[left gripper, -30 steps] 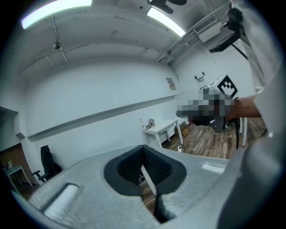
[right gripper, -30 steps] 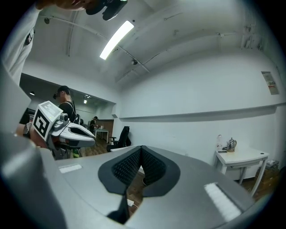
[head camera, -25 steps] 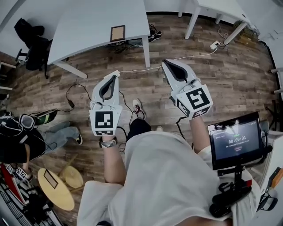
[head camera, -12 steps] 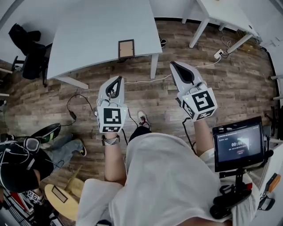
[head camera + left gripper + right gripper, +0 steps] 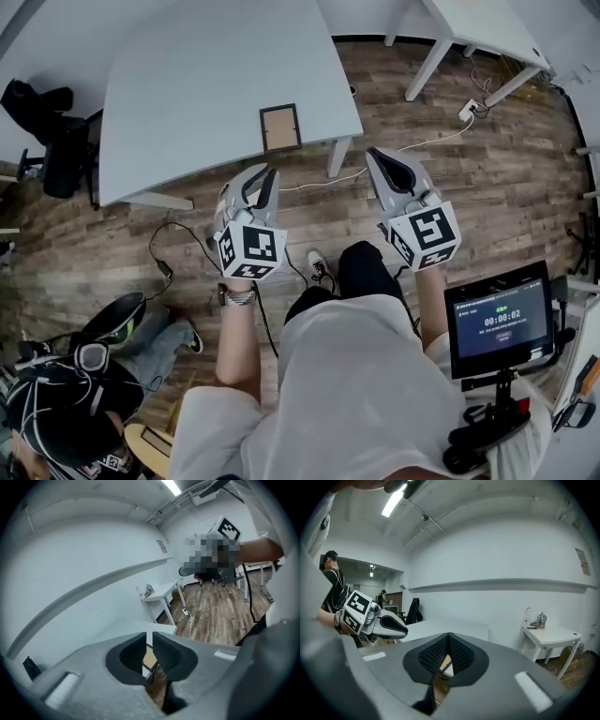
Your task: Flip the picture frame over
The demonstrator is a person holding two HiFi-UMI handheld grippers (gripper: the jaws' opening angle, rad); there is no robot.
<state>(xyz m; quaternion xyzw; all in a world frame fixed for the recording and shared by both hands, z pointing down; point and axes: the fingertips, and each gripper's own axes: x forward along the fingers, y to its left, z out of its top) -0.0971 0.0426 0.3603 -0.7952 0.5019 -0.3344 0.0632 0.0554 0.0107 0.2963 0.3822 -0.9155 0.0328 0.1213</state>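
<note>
The picture frame (image 5: 280, 127) lies flat on the pale grey table (image 5: 187, 84), close to its near right corner, showing a brown face with a dark border. My left gripper (image 5: 260, 176) hovers over the floor just short of the table edge, below the frame; its jaws are opening a little and nothing is between them. In the left gripper view the frame (image 5: 149, 656) shows through that narrow gap. My right gripper (image 5: 374, 154) hangs to the right of the table corner with its tips together and empty. The frame (image 5: 446, 663) peeks under its jaws too.
A white table leg (image 5: 339, 156) stands between the two grippers. A second white table (image 5: 469, 28) is at the back right, with a power strip (image 5: 466, 109) and cables on the wood floor. A screen on a stand (image 5: 497, 323) sits at the right; a seated person (image 5: 66, 403) at lower left.
Both grippers have travelled forward toward the table, so the frame now lies much nearer to them. The left jaws, shut before, have parted slightly.
</note>
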